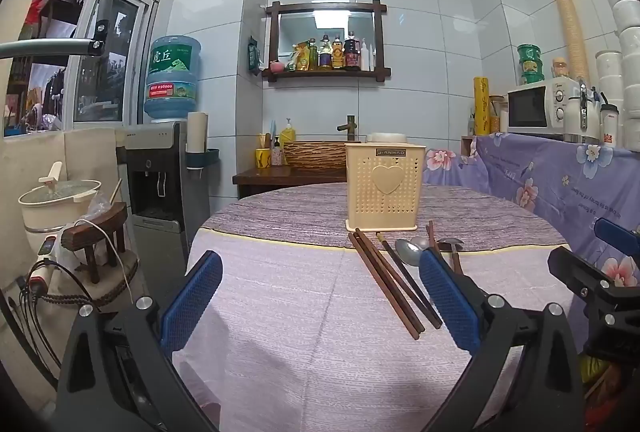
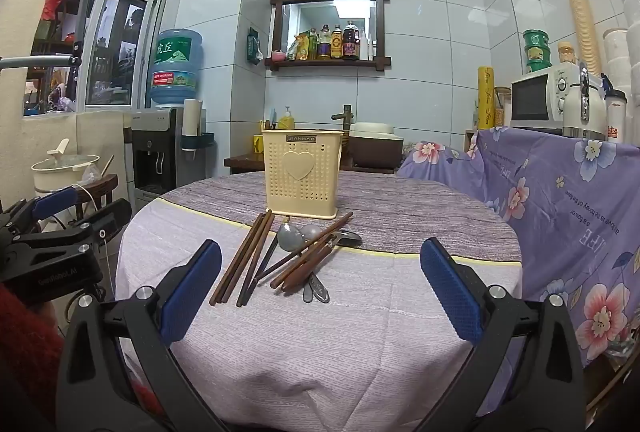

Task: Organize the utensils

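this is a small home kitchen. the walls are covered with white tiles [image 2: 400, 11]. a wooden wall shelf [image 2: 328, 61] carries bottles of sauce and oil. under it a sink with a tap [image 2: 343, 113] stands on a wooden counter. a water dispenser [image 1: 166, 167] with a blue bottle is at the left, a white microwave [image 1: 540, 105] at the right, and a round table with cloth [image 2: 320, 332] in the middle.

utensil holder [image 2: 301, 173]: cream, perforated with dot rows, plain heart on front; chopsticks [image 2: 244, 258]: dark brown; spoons [image 2: 289, 236]: dull silver. tablecloth [image 2: 320, 332]: pale lilac, yellow stripe, grey-purple wood grain beyond; gripper pads [image 2: 191, 294]: blue, textured.
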Action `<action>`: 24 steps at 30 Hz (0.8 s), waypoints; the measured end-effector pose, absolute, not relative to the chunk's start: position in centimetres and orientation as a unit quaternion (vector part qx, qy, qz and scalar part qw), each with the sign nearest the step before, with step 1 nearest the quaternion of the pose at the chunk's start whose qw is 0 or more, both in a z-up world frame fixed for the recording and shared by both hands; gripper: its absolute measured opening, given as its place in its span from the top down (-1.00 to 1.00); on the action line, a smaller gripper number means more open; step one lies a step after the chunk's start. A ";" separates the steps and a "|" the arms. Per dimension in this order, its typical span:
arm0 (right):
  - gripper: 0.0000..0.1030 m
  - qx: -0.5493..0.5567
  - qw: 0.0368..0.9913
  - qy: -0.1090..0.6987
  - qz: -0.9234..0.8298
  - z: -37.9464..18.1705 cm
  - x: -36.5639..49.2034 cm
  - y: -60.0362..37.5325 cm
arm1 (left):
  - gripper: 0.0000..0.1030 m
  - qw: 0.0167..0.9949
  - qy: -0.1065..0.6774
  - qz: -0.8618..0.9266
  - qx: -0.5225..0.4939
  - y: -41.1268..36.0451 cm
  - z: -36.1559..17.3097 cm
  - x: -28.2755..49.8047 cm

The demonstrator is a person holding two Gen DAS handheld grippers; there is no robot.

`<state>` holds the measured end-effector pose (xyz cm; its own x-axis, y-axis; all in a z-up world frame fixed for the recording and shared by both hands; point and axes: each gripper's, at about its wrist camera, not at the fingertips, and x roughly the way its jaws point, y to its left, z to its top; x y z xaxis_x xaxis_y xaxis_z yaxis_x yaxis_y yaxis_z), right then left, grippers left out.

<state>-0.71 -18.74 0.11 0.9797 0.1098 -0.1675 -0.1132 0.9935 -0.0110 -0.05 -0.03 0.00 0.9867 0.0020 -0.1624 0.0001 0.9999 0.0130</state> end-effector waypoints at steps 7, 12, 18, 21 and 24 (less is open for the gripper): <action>-0.90 -0.010 0.995 0.085 0.057 0.1 -0.6 -18.7 | -0.90 0.996 0.084 -0.001 0.007 -0.3 -0.1 0.1; -0.90 -0.010 0.995 0.084 0.056 0.1 -0.7 -18.7 | -0.90 0.996 0.087 -0.001 0.005 -0.2 -0.1 0.0; -0.90 -0.010 0.995 0.084 0.057 0.1 -0.7 -18.7 | -0.90 0.996 0.087 -0.001 0.004 0.0 -0.1 0.0; -0.90 -0.010 0.995 0.083 0.056 0.1 -0.7 -18.7 | -0.90 0.996 0.086 0.000 0.003 -0.1 -0.2 0.0; -0.90 -0.010 0.995 0.084 0.057 0.1 -0.7 -18.7 | -0.90 0.996 0.087 -0.001 0.004 -0.1 -0.2 0.0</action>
